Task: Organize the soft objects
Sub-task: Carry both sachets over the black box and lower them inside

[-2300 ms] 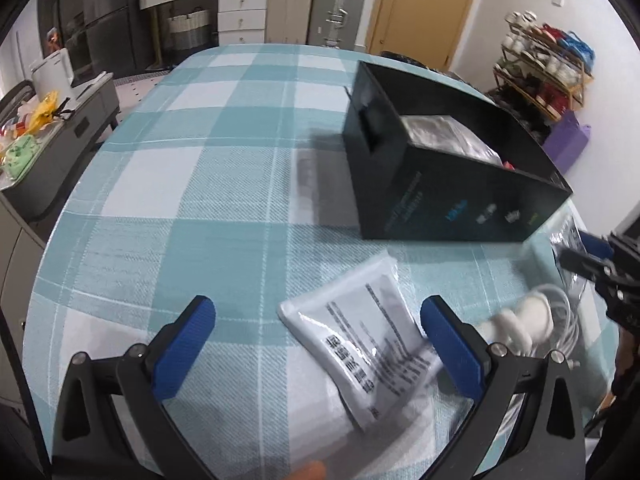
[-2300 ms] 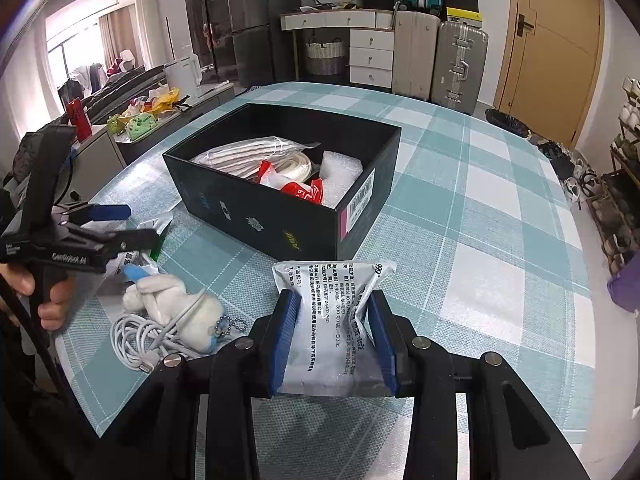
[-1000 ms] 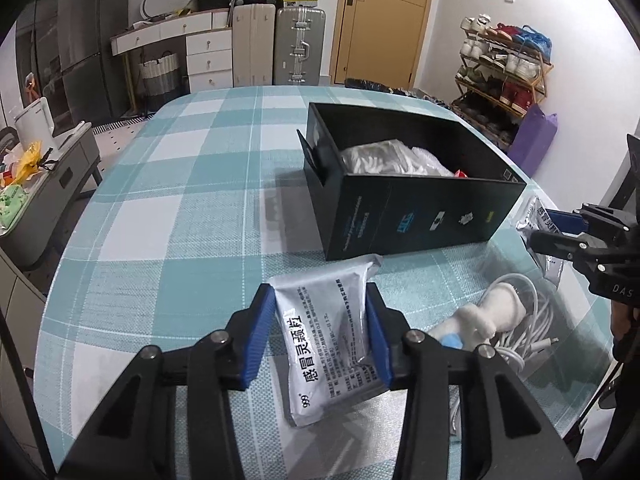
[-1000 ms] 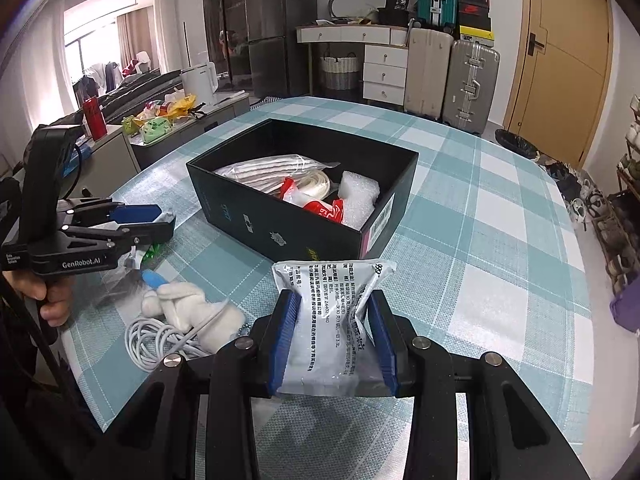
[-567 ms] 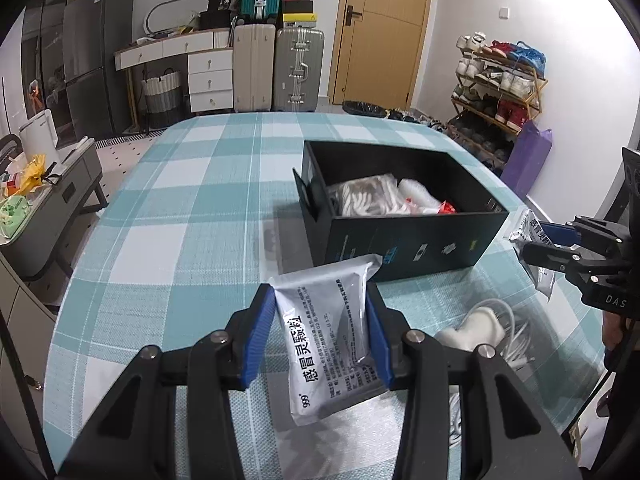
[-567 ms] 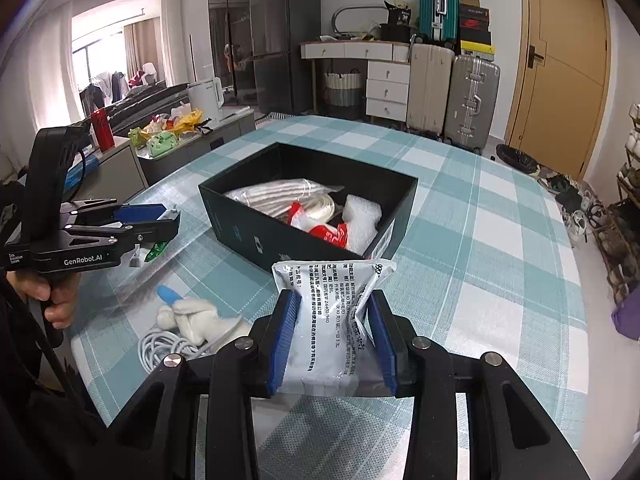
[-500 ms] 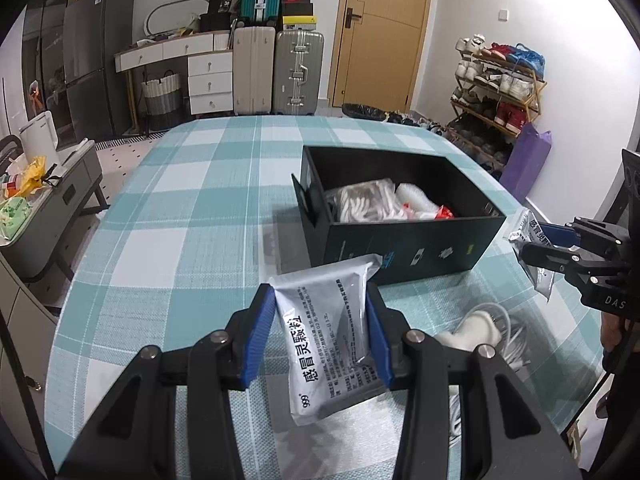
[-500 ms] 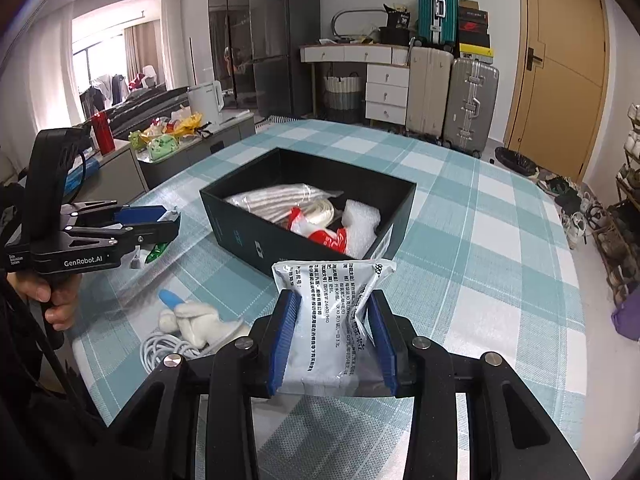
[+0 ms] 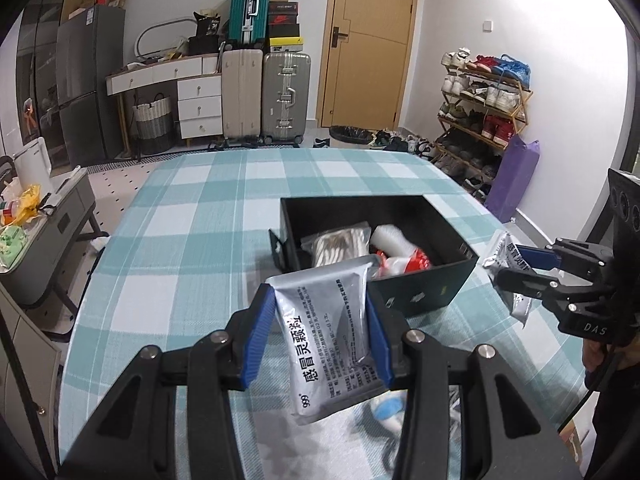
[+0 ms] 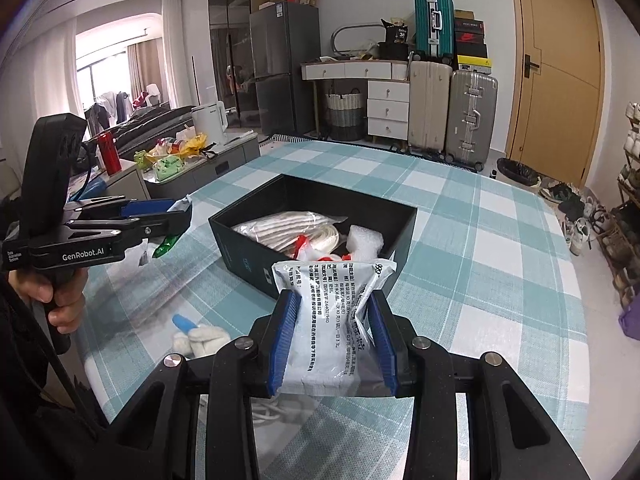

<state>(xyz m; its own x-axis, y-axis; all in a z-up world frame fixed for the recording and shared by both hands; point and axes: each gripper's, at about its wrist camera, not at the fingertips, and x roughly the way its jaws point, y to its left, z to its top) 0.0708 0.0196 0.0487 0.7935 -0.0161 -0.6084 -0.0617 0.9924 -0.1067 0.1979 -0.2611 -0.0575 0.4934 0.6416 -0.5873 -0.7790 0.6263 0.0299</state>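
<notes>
Two silver packets are up in the air, one in each set of tongs. Left tongs (image 9: pixel 322 334) are clamped on a silver packet (image 9: pixel 330 332), its top edge poking above the blue pads and its lower corner hanging down past them, raised over the checked tablecloth (image 9: pixel 180 240) just short of the black box (image 9: pixel 420 296). That packet covers the box's near left corner and part of what lies inside. Right tongs (image 10: pixel 332 340) pinch a second packet (image 10: pixel 334 316) the same way, crumpled between the pads, held in front of the box's near wall, which it partly hides.

Inside the box, a clear bag of white cord (image 10: pixel 288 224), something red and white (image 10: pixel 316 252) and a scrap of bubble wrap (image 10: pixel 366 244) show, though the red item is too tangled to name. Below the tongs, a white soft toy (image 10: pixel 202 338) with a blue tip lies on the cloth, half cut off by the tong frame, and a white cable (image 10: pixel 276 410) peeks out underneath. From the left camera the toy is only a blur.
</notes>
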